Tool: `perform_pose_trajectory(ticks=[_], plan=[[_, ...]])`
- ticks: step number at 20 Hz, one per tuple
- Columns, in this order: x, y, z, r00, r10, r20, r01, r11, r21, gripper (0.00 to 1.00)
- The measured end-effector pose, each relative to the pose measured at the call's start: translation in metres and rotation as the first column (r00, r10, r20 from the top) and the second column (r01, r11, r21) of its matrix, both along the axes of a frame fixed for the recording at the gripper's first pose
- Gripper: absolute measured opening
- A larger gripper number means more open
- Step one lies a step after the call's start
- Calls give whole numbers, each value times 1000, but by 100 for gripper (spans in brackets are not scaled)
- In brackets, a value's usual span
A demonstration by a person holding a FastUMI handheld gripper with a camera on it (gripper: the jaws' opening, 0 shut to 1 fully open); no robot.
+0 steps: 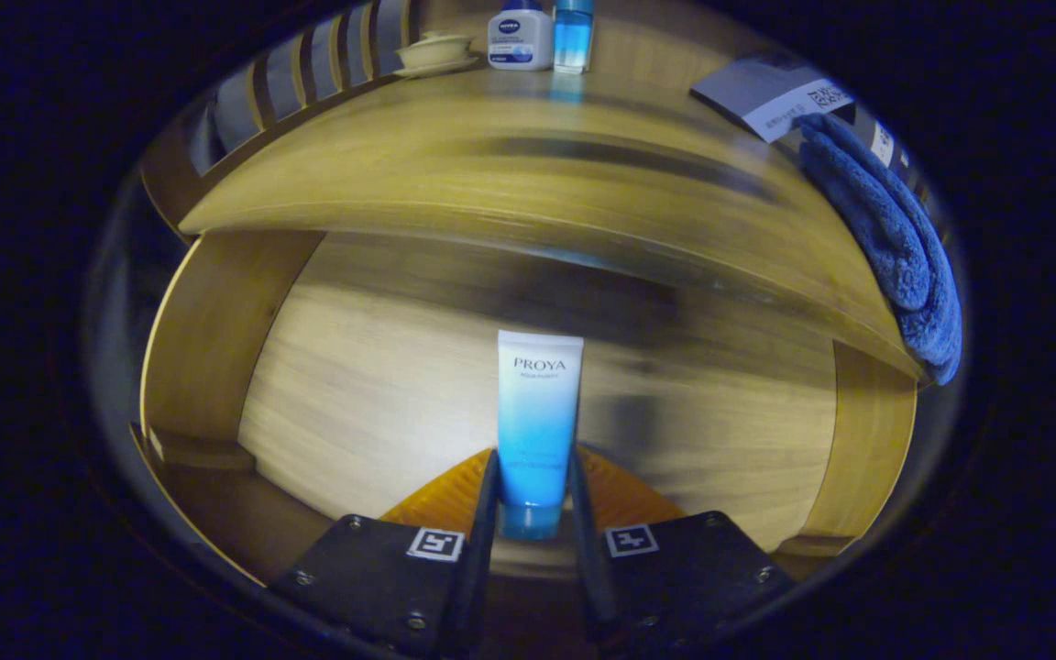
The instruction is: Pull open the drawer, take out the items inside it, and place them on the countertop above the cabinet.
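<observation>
A white-to-blue tube (pixel 537 422) stands up between my fingers, cap end down, and my gripper (pixel 533 500) is shut on its lower part. It hangs over the open wooden drawer (pixel 381 385), whose pale floor lies below and beyond it. The wooden countertop (pixel 510 174) spans above the drawer. At the countertop's far edge stand a white bottle (pixel 520 37) and a clear blue bottle (pixel 573 35) side by side.
A small pale dish (pixel 436 52) sits on the countertop left of the bottles. A blue towel (pixel 895 238) drapes over the countertop's right end, with a dark card (pixel 766 92) behind it. The drawer's side walls (pixel 207 321) rise left and right of the tube.
</observation>
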State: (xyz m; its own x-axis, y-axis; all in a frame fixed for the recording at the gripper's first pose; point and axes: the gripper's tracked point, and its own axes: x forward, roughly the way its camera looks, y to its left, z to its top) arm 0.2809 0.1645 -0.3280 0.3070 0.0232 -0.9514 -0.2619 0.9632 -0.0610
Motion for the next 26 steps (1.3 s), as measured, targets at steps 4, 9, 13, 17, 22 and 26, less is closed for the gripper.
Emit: perform_pose_trajectory(ticks=[4,9,13,17,22,26], plan=[[-4,6,7,998,39,39,-39,999,-2,35],[-7,11,41,990,83,110,-88,995,42,35],[-17,13,66,981,121,154,-133,989,69,35],[-25,16,88,968,140,208,-164,981,105,35],[-14,20,117,952,83,295,-139,975,176,35],[23,11,126,947,-21,321,-47,978,202,35]])
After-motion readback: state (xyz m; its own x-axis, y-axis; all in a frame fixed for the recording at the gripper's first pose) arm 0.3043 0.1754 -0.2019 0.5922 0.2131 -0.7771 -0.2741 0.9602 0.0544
